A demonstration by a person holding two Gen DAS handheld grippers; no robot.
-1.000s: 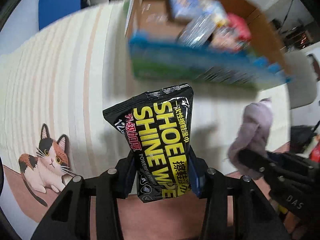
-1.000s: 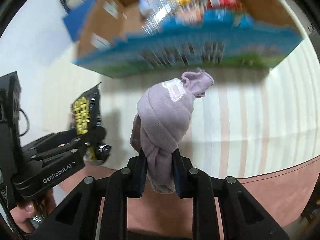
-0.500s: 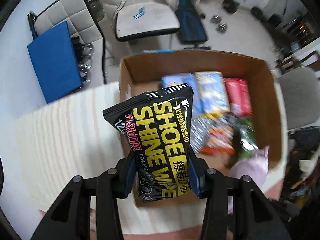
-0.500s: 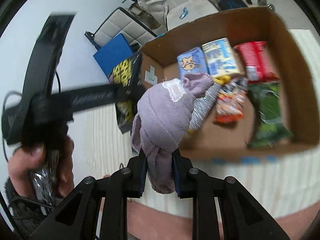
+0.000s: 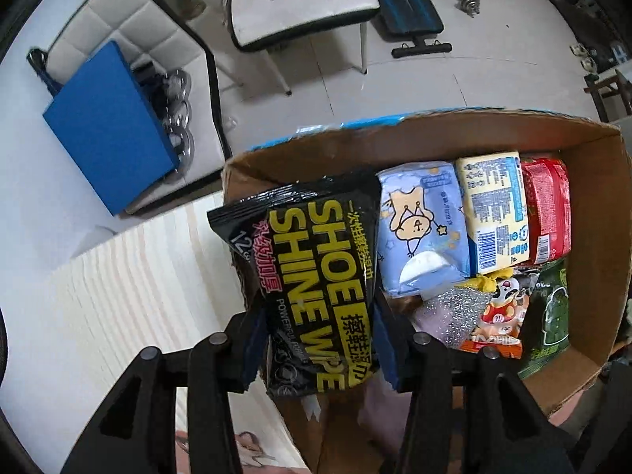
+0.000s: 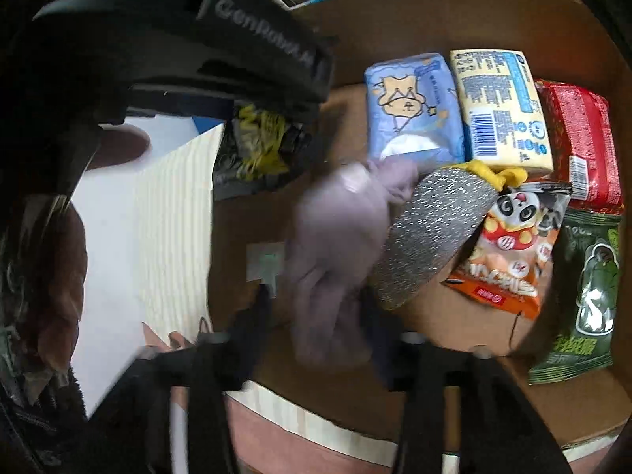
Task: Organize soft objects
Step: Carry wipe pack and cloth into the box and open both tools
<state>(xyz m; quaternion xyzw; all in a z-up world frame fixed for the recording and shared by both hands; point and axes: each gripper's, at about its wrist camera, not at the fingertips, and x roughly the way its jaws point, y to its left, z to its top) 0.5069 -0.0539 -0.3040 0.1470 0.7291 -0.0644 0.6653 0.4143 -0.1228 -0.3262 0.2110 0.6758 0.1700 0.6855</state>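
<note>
My left gripper (image 5: 316, 339) is shut on a black and yellow shoe wipes pack (image 5: 312, 276) and holds it over the left end of the cardboard box (image 5: 600, 205). My right gripper (image 6: 316, 316) stands with its jaws spread wider than before around the purple cloth bundle (image 6: 335, 245), which is blurred and sits low inside the box (image 6: 434, 8). The left gripper and its pack (image 6: 252, 150) show at the upper left of the right wrist view.
The box holds a blue tissue pack (image 5: 422, 225), a yellow pack (image 5: 497, 213), a red pack (image 5: 549, 209), a glittery silver item (image 6: 430, 237), a panda snack bag (image 6: 509, 245) and a green bag (image 6: 588, 300). The box stands on a striped table (image 5: 130, 296). Chairs (image 5: 300, 0) stand behind.
Both grippers moved forward over the box. The right jaws have spread and the purple cloth has dropped lower into the box. The left gripper still holds the wipes pack.
</note>
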